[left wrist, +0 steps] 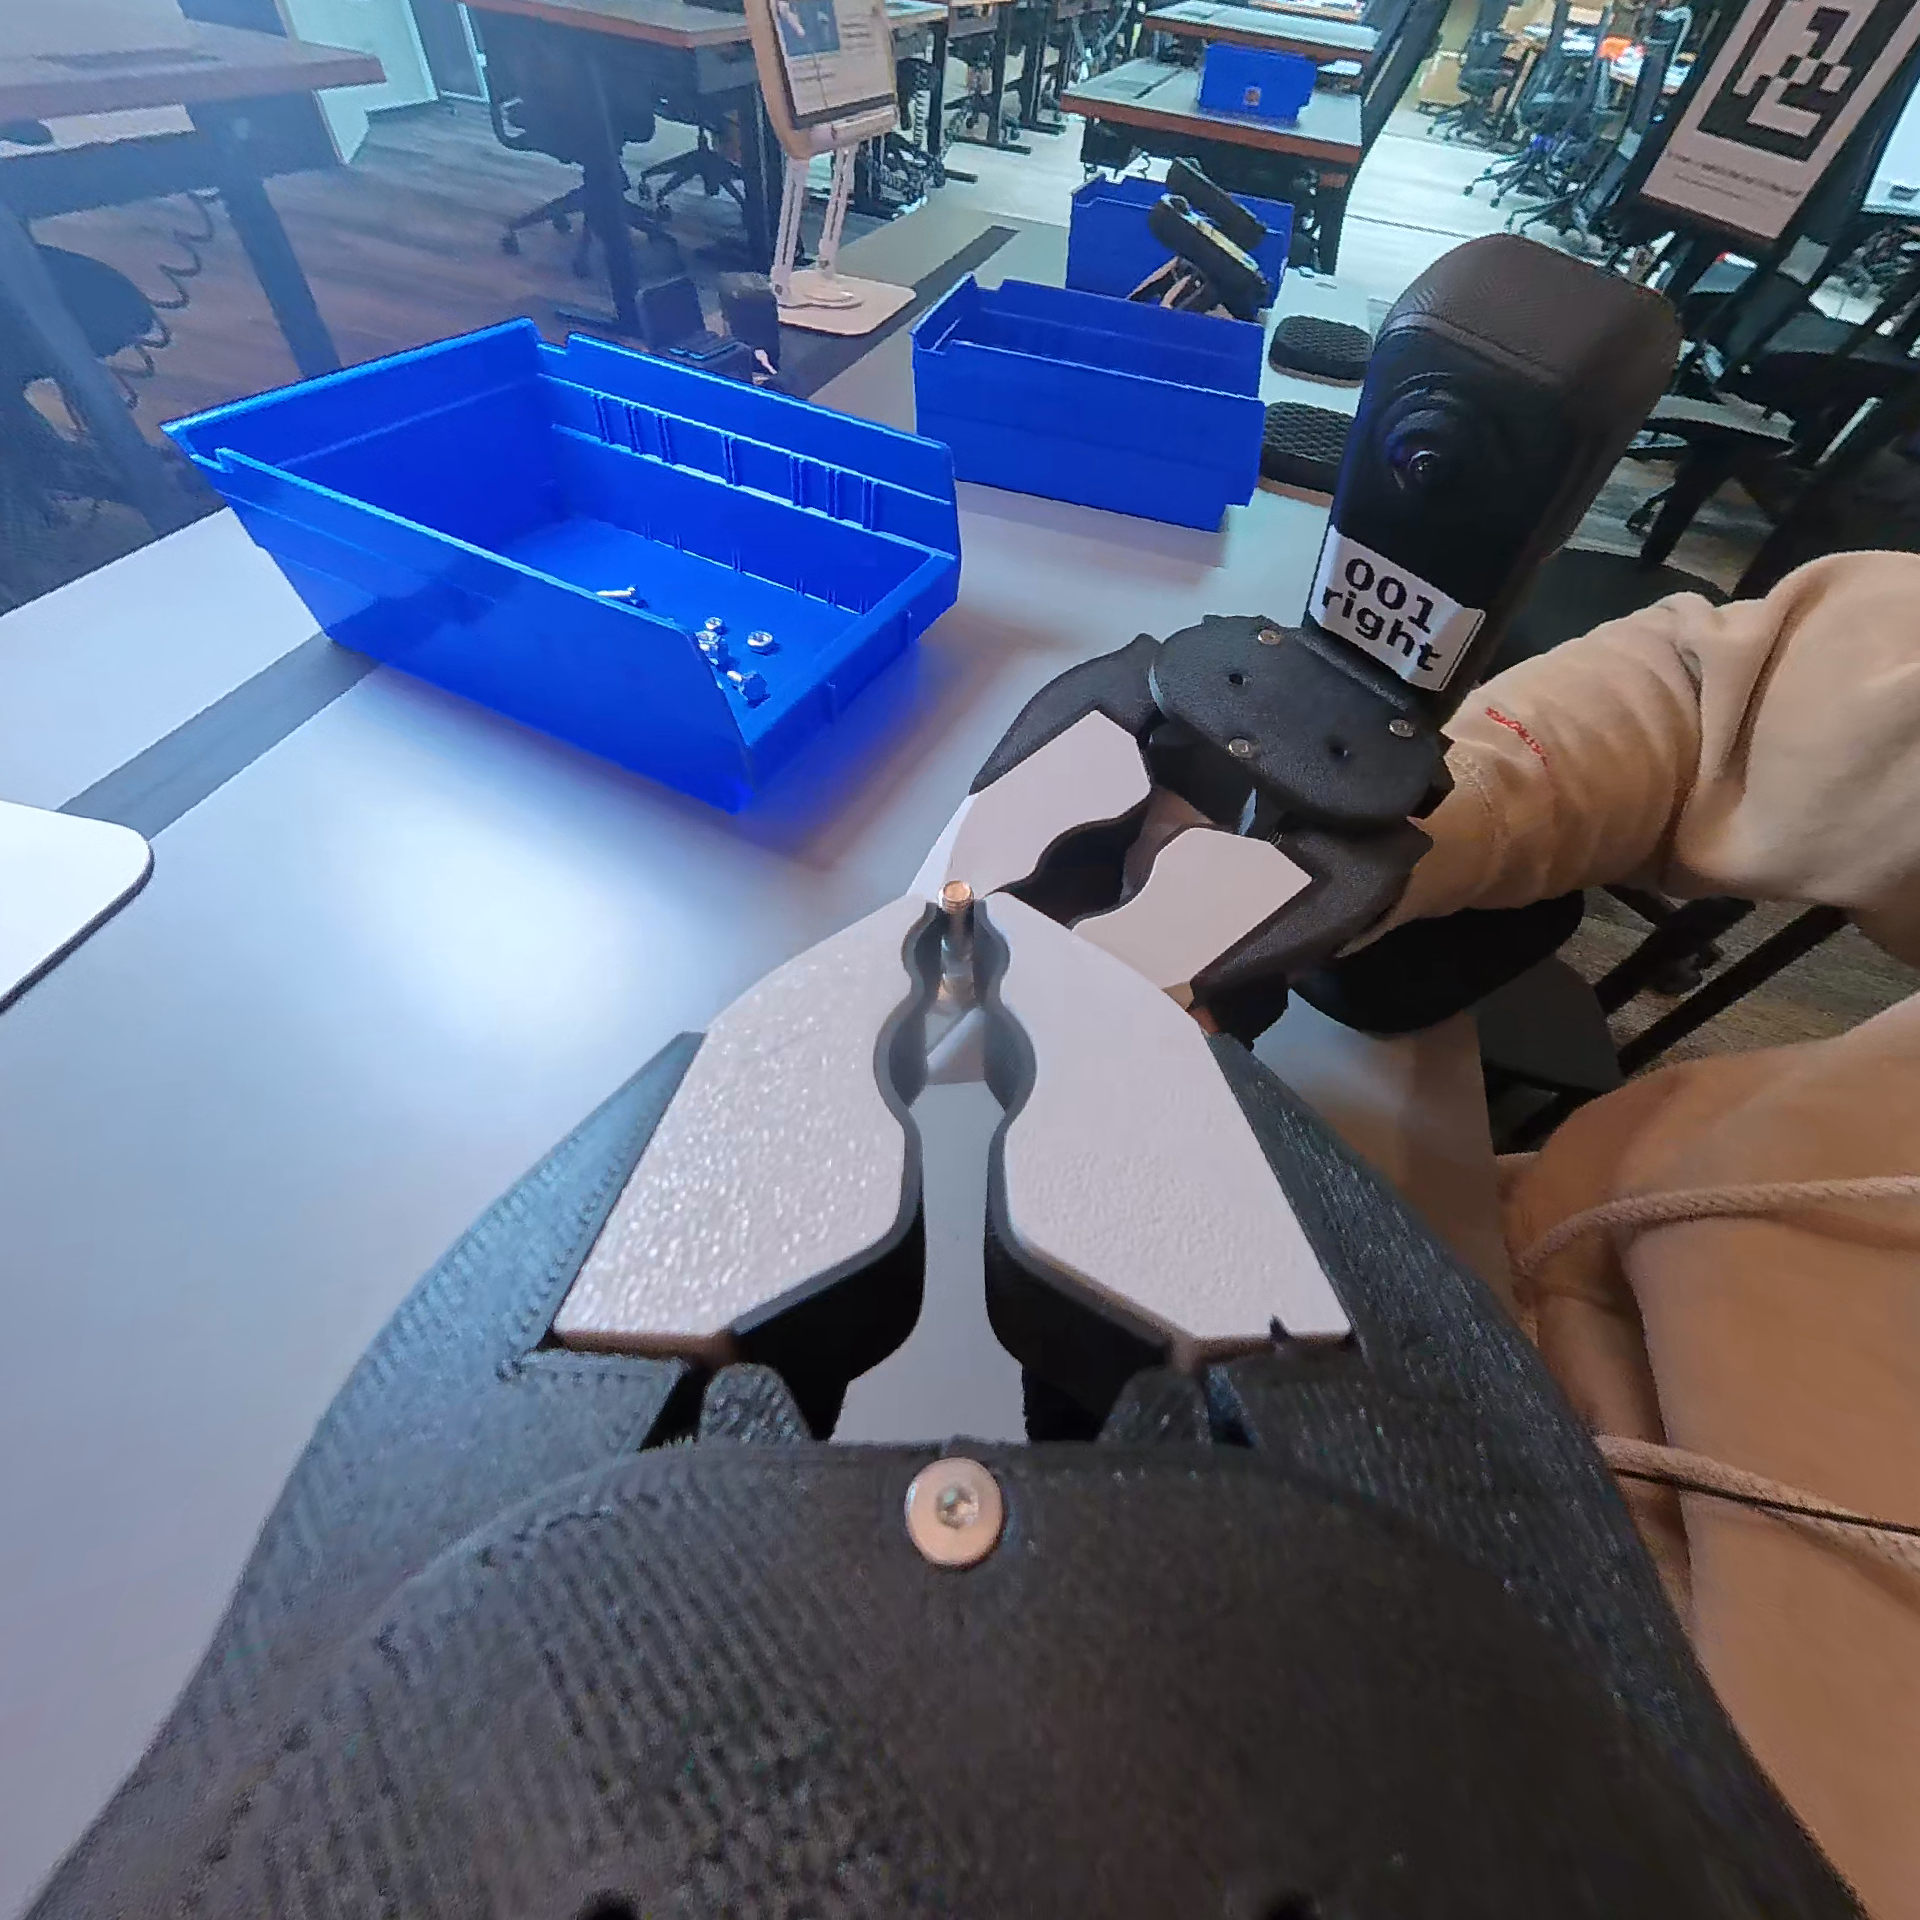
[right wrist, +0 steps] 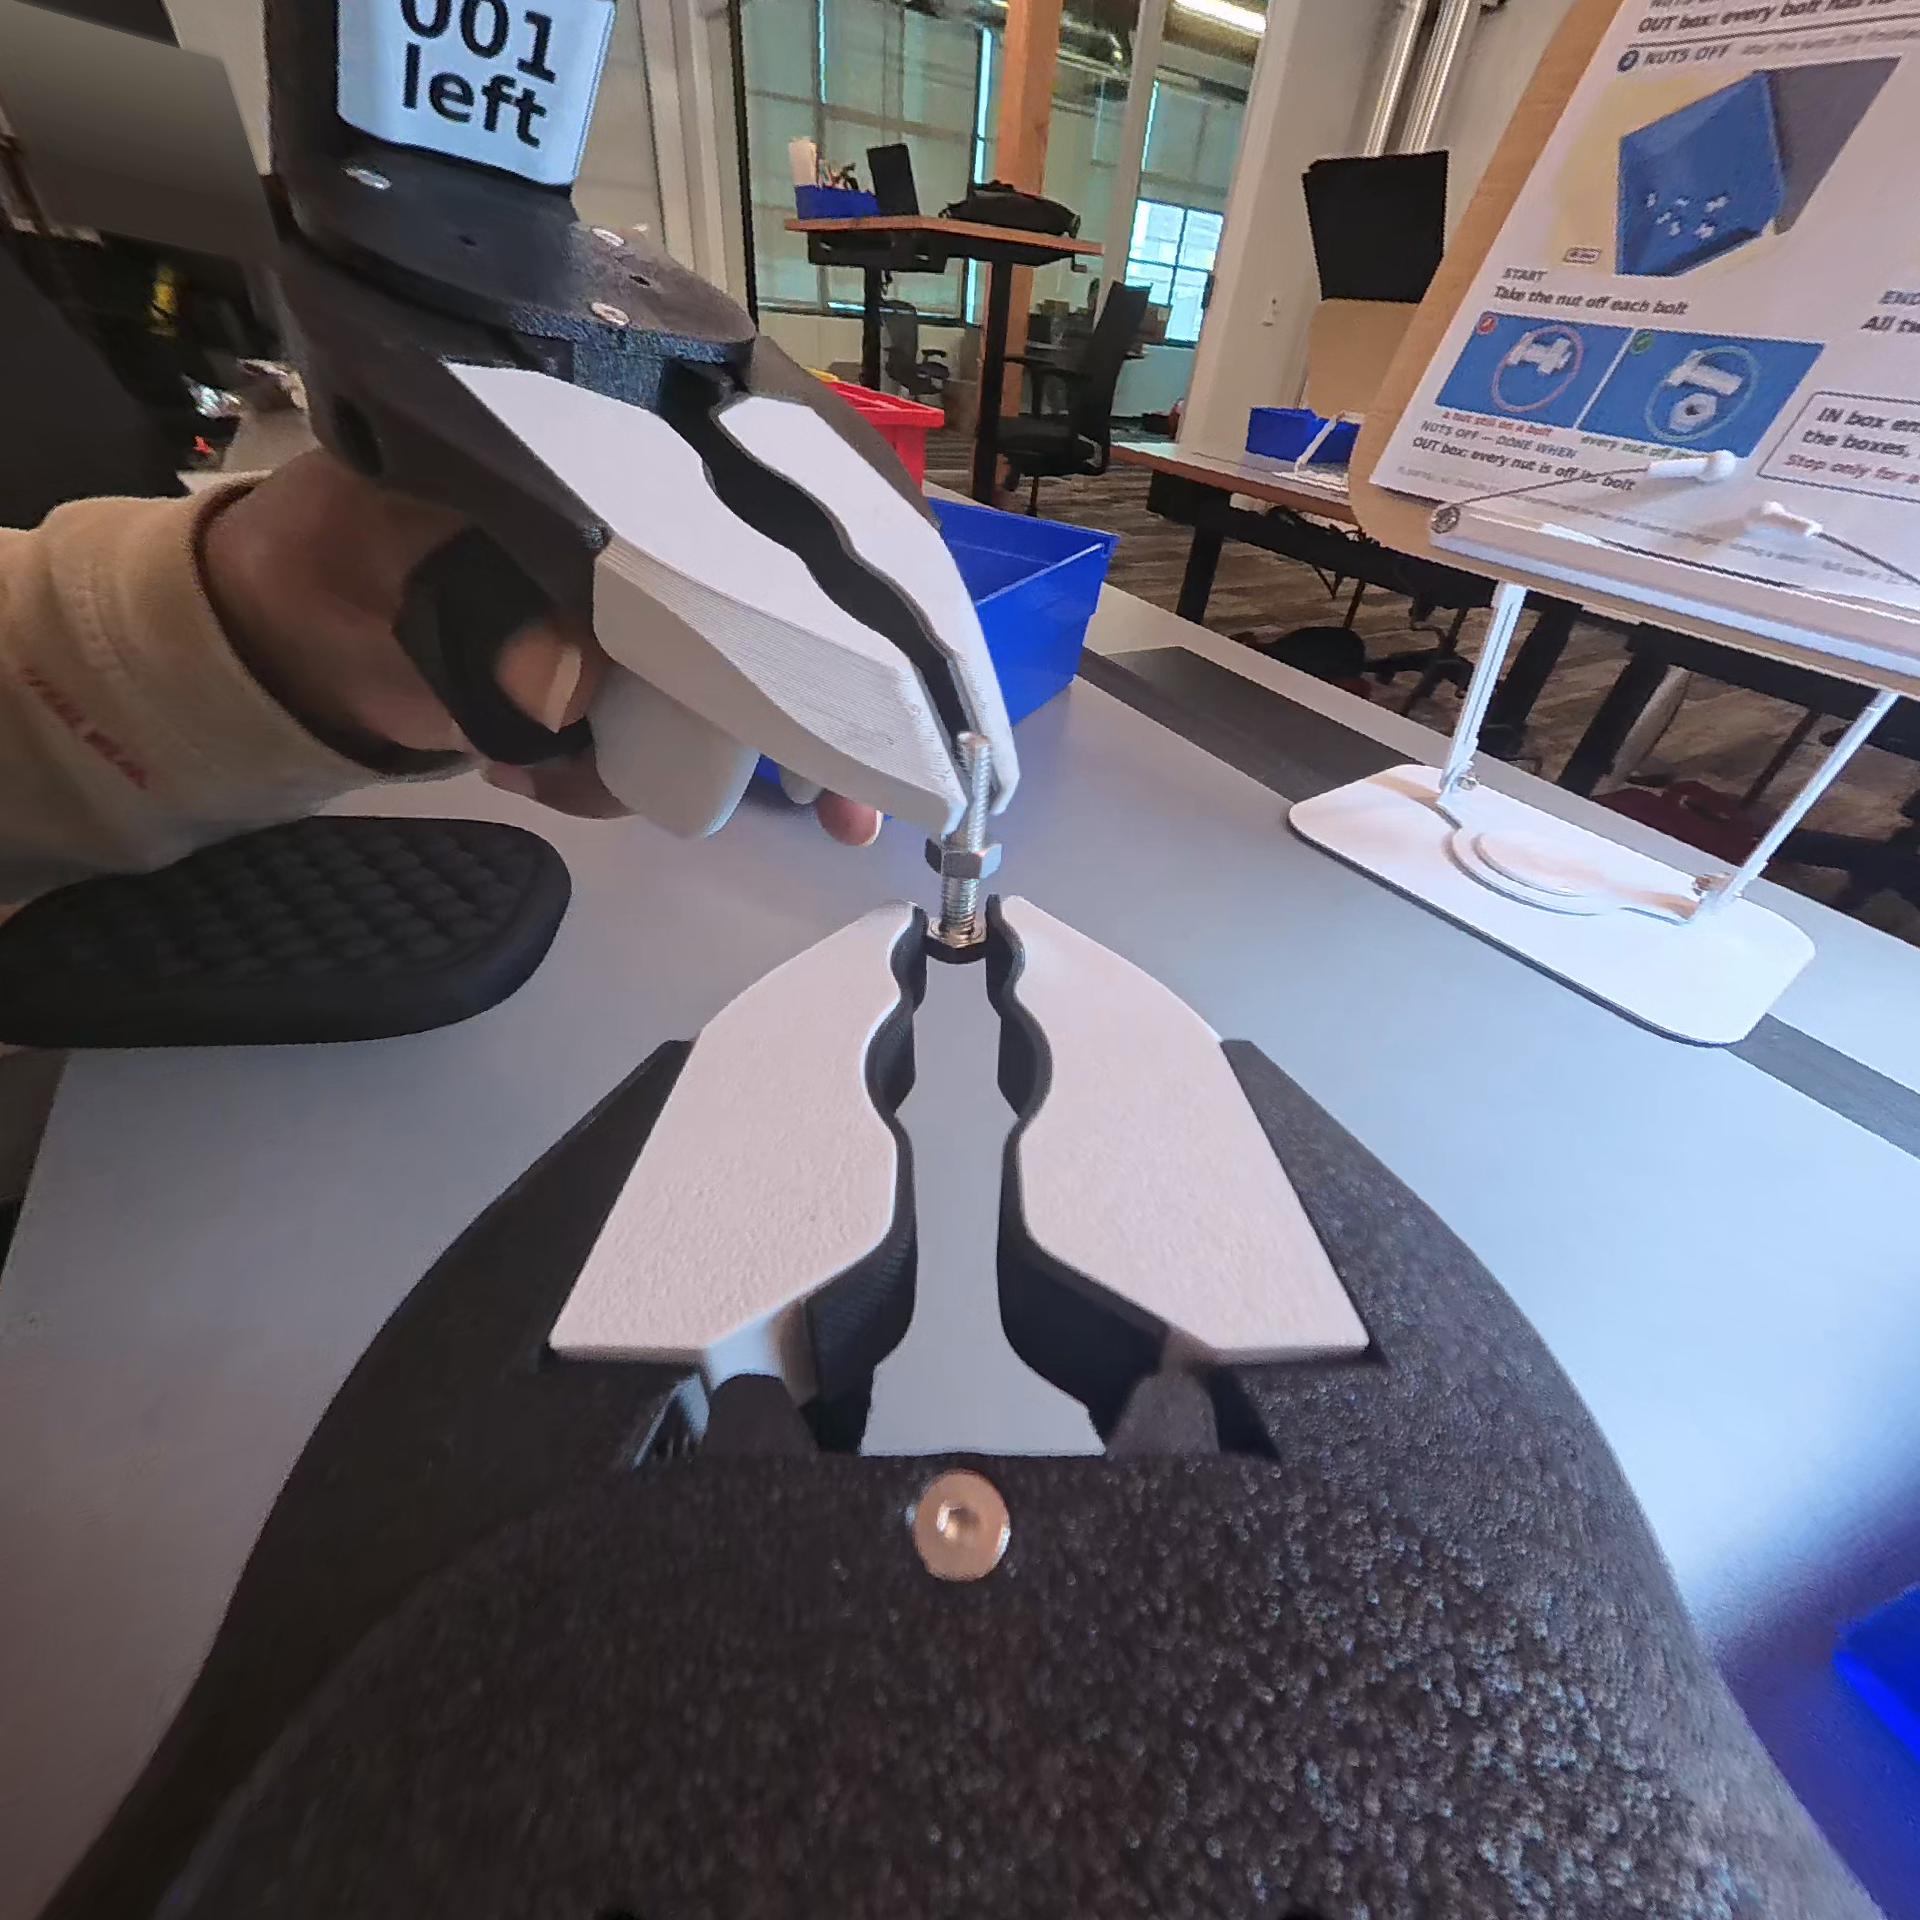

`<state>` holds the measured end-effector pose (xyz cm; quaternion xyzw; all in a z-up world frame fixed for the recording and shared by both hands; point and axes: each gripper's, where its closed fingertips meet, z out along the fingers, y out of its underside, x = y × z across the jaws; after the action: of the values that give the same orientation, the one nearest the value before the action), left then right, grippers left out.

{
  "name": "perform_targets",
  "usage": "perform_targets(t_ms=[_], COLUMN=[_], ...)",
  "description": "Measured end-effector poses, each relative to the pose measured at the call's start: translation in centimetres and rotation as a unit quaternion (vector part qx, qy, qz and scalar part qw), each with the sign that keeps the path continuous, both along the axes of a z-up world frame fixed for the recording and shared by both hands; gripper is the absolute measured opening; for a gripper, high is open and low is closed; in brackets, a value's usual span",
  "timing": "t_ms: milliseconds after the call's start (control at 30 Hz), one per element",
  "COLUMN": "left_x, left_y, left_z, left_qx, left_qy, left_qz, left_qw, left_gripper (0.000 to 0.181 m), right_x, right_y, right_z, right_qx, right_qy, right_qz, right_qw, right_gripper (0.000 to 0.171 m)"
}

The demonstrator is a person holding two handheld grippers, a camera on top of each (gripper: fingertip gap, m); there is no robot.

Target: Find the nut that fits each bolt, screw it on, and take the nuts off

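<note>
A white printed label (left wrist: 1392,621) sits on the black camera body above the right gripper (left wrist: 997,883), and a like label (right wrist: 473,78) sits on the left gripper (right wrist: 977,774). A printed instruction sheet (right wrist: 1683,312) with headings and pictures stands on a white stand (right wrist: 1558,883) on the tabletop (right wrist: 1351,1091). A board with a black square code (left wrist: 1787,83) stands far off.

Daylit office: desks (right wrist: 940,234), chairs (right wrist: 1060,384), windows (right wrist: 1169,255).
</note>
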<state>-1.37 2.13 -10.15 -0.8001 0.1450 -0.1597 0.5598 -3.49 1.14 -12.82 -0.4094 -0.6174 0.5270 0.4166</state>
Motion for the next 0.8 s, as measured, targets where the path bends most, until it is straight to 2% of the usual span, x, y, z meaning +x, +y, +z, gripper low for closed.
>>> perform_targets(t_ms=[800], left_x=[-0.5], left_y=[0.59], left_z=[-0.41], left_qx=[0.005], left_qy=[-0.021], left_qz=[0.024], left_qw=[0.999], left_gripper=[0.005], right_x=[-0.48], right_y=[0.86], right_z=[-0.61], right_qx=[-0.003], right_qy=[-0.007], right_qz=[-0.029], right_qw=[1.0], right_gripper=[0.013])
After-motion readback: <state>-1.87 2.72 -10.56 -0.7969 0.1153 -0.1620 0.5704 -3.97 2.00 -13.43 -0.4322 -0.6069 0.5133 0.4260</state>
